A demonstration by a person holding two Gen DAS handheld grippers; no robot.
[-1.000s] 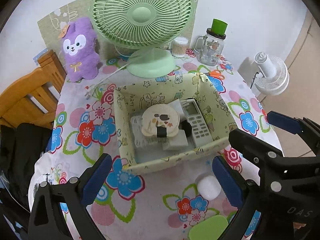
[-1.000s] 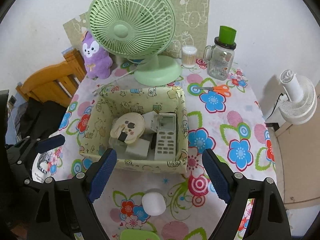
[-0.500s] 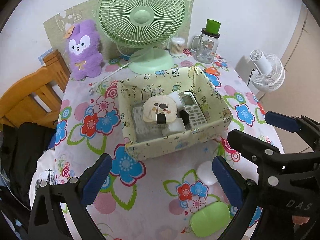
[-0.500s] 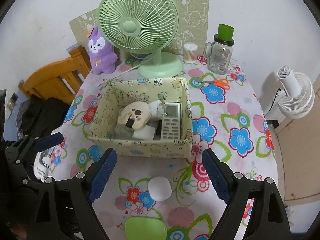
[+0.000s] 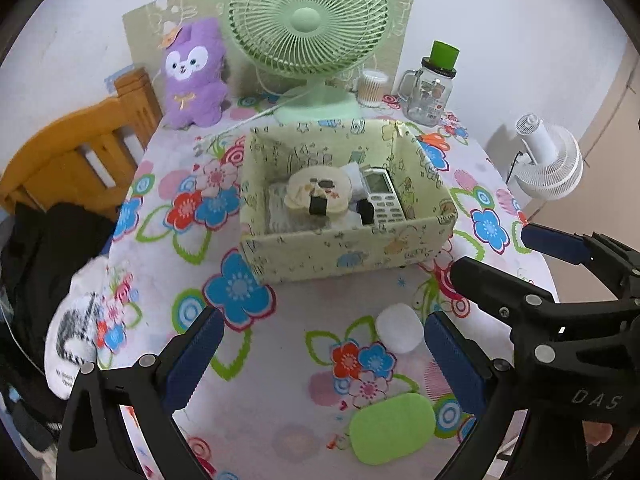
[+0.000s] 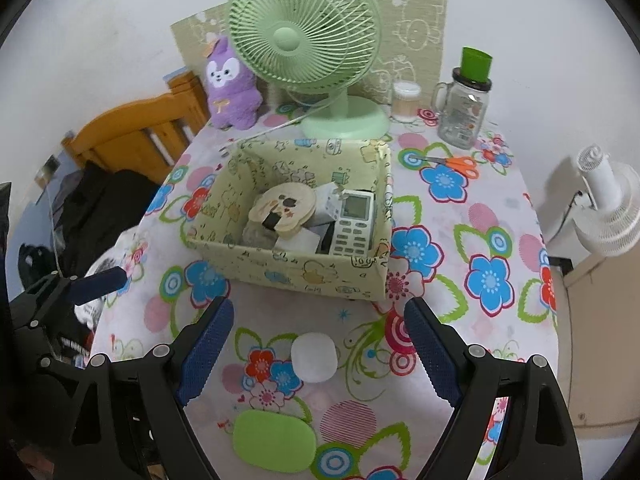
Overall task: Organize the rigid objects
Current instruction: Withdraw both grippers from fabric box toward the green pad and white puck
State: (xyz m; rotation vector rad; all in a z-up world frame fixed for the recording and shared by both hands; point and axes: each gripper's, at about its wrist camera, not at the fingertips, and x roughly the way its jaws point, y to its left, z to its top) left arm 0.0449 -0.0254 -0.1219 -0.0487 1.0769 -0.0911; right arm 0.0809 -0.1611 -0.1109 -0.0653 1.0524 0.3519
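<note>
While both grippers hover above the floral table, left gripper and right gripper gape wide, empty. White puck and green case lie before the box.

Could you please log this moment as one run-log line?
left claw: open, empty | right claw: open, empty | white case, green case: on table | box: holds remote

Both wrist views look down, sharing the fabric box.
</note>
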